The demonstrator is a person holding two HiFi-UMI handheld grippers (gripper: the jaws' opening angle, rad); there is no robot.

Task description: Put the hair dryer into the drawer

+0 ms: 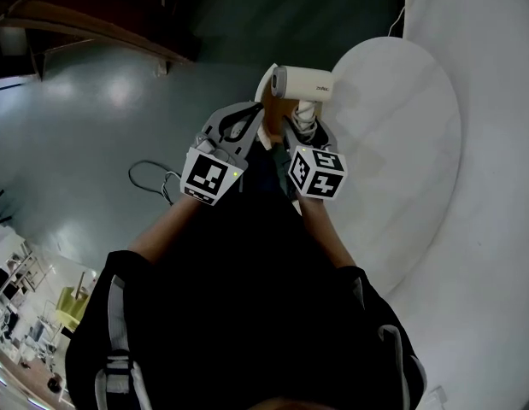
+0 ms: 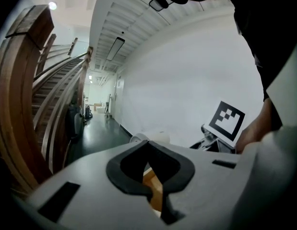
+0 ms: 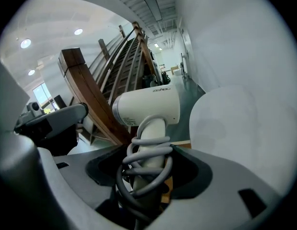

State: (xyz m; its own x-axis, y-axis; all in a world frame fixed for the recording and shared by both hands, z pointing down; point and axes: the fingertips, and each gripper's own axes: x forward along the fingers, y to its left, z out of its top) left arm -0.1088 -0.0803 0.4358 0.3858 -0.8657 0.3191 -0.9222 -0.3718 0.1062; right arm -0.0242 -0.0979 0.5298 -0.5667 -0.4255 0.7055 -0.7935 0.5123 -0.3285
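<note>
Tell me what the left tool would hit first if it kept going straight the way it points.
Probably the hair dryer: its white barrel shows just past the tip of the left tool, though depth is unclear.

Hair dryer [image 3: 147, 110] handle end hidden under cord [image 3: 147, 159] coils; wooden piece [image 2: 155, 188] mostly hidden behind left gripper [image 2: 148, 143].
</note>
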